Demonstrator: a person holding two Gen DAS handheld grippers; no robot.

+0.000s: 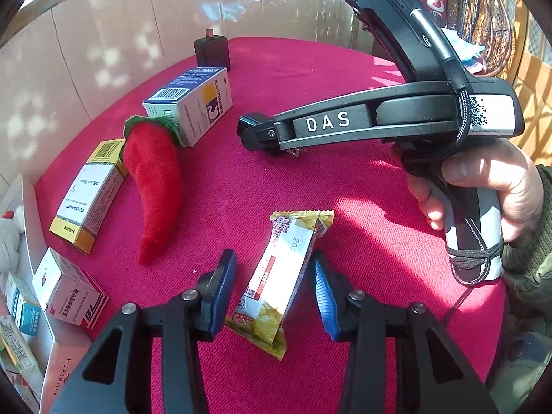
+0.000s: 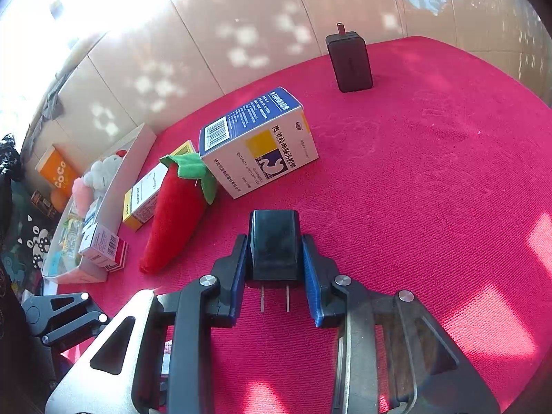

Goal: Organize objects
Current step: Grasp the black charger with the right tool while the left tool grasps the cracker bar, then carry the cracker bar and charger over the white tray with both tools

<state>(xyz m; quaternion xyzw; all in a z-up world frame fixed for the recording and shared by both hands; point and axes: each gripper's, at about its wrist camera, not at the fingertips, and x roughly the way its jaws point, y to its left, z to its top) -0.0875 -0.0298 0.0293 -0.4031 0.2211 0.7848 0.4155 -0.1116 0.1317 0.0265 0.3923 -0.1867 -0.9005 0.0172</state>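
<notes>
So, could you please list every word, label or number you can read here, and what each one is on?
"DAS": side of the right gripper.
"GLUCOPHAGE": yellow and white box.
"HUAZHIYUN": pink box edge.
"BL": red and white box.
"20": snack packet; the rest is cut off.
"CoCo": orange carton.
"ENTERIC-COATED CAPSULES": blue and white box.
The Chinese print and barcodes are too small to read.

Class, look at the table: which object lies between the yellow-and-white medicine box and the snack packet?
The red plush chili pepper lies between the yellow-and-white medicine box and the snack packet, as the left wrist view shows.
</notes>
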